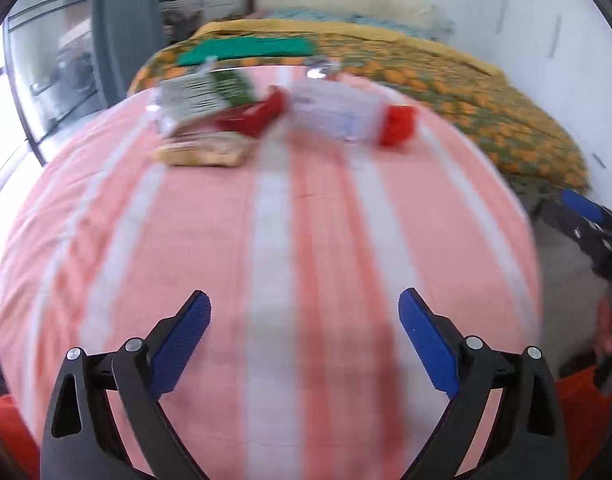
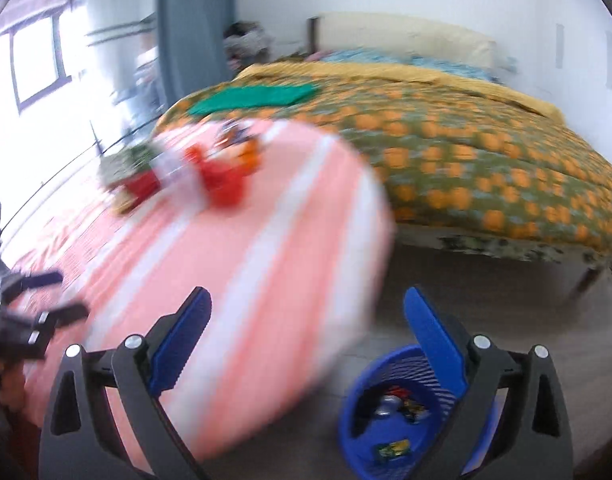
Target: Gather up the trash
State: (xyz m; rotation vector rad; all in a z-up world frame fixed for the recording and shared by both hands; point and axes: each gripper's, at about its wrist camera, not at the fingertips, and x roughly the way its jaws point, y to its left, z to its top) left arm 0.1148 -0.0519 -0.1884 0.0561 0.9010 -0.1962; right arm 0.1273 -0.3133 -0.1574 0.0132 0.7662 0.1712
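Note:
Trash lies in a blurred heap at the far end of the table with the pink-and-white striped cloth [image 1: 265, 240]: a clear plastic bottle with a red cap [image 1: 346, 116], a green-and-white wrapper [image 1: 201, 92], a red packet [image 1: 257, 114] and a tan packet [image 1: 203, 152]. My left gripper [image 1: 303, 304] hangs open over the near cloth, with nothing between its blue pads. My right gripper [image 2: 306, 304] is open and empty too, over the table's right edge. Below it on the floor stands a blue basket [image 2: 354, 412] holding several pieces of trash. The heap [image 2: 221, 176] also shows in the right wrist view.
A bed with an orange-flowered green cover [image 2: 486, 168] stands close behind and to the right of the table, a green cloth [image 2: 253, 96] on it. A window and grey curtain [image 2: 193, 28] are at the left. Grey floor [image 2: 466, 280] lies between table and bed.

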